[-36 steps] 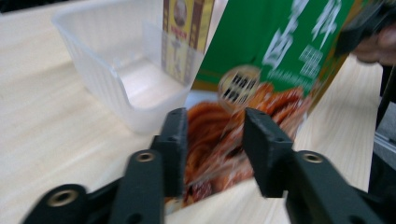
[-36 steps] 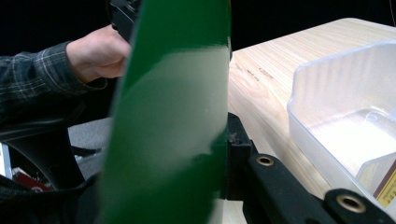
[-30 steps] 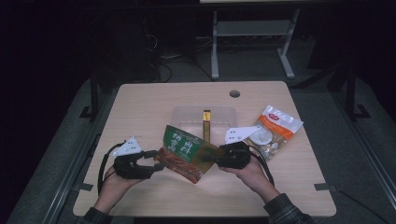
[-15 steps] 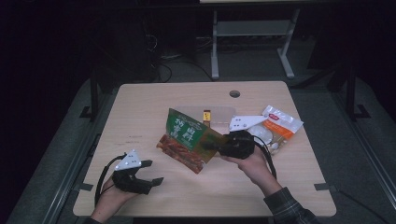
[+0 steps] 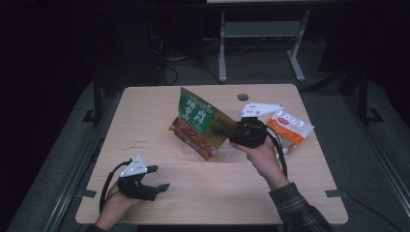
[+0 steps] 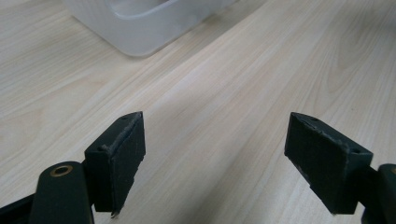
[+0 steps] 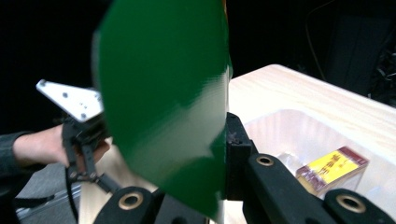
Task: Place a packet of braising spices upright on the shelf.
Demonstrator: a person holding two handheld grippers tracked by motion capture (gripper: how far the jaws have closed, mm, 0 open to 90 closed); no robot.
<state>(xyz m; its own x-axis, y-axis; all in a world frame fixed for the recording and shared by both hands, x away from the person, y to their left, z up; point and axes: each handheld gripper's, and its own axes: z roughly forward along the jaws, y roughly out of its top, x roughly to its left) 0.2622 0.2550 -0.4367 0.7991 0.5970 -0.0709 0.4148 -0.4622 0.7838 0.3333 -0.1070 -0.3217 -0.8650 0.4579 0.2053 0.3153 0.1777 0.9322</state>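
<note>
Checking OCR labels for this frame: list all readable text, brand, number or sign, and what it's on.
Nothing can be read with certainty.
Green snack bag, held in the right claw: large pale characters on the front, too blurred to read.
White and orange packet: red label, too small to read.
Yellow and red box in the clear tub: dark print, too blurred to read.

Light wooden table [image 5: 203, 193]; on it: clear plastic container [image 6: 140, 23], white-orange snack packet [image 5: 292, 128].

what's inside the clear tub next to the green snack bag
In the right gripper view, the clear tub holds a small yellow-and-red packet. The green snack bag covers the tub's left part, so anything there is hidden.
</note>
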